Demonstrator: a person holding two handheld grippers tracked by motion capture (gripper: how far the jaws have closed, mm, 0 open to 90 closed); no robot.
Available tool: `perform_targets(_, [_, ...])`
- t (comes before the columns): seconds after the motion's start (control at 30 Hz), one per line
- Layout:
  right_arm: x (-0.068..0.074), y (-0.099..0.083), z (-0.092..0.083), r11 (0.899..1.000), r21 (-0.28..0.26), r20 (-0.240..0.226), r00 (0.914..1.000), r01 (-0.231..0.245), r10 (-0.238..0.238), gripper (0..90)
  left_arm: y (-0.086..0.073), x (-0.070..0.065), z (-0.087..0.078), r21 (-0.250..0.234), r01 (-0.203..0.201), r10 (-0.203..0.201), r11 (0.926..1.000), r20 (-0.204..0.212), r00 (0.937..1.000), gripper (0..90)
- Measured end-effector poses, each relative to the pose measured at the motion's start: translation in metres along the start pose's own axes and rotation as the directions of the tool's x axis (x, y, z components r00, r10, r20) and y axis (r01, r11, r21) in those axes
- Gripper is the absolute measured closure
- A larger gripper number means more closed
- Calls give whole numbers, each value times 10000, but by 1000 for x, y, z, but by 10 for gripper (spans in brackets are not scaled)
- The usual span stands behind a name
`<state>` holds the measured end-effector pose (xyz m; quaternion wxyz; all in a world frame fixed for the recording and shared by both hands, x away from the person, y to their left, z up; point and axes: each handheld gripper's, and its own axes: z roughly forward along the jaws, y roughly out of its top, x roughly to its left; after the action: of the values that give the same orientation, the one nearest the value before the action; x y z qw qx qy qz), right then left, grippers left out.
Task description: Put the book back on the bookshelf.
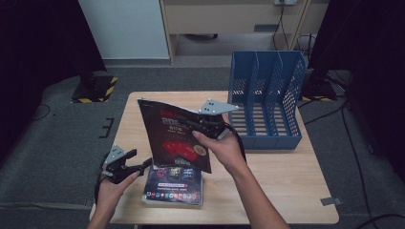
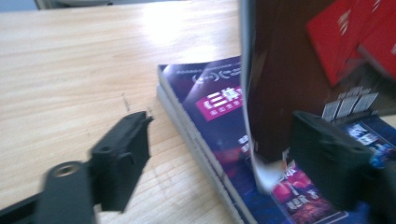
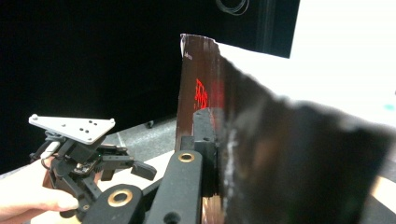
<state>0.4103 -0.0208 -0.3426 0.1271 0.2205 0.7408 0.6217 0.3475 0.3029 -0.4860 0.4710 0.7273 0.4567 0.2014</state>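
Our right tool (image 1: 206,125) clamps the raised magazine (image 1: 172,136); left tool (image 1: 138,168) gapes empty. We'd keep it upright toward the blue rack (image 1: 267,102).

Dark red-printed magazine (image 1: 174,136) upright, above flat purple book stack (image 1: 174,185)

Dark, almost black cover on the raised magazine (image 1: 174,136), splashed with red lettering up top and a bright red block lower down, plus a small gold round mark beside it. Under it, the stack of magazines (image 1: 174,187) shows deep purple-blue, with a magenta title band and white characters, and a row of tiny multicoloured squares along the near edge. Light, pale wood grain on the table (image 1: 286,191). The file rack (image 1: 267,98) is solid blue, its walls a perforated grid. Both grippers are black, the right gripper (image 1: 210,125) and the left gripper (image 1: 143,167) each topped by a grey plate.
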Motion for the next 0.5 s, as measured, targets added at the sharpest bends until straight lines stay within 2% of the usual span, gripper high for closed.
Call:
perform_targets(0.07, [-1,3,-2,10000,-47,115,9999,40,-40,867,0,2,1,73,187,-187,9998,-18,9998,130])
perform_targets(0.1, [-2,4,-3,10000,-83,169,9998,48,-47,867,-1,2,1,102,241,-239,9997,-183,9995,107])
perform_targets(0.27, [-5,13,-9,9996,-244,426,9990,112,-101,867,-2,4,1,278,193,-186,9994,-260,9995,37])
perform_targets(0.5, [-11,23,-14,9993,-325,889,9959,190,-160,867,-5,6,4,585,-8,30,9983,-391,9992,34])
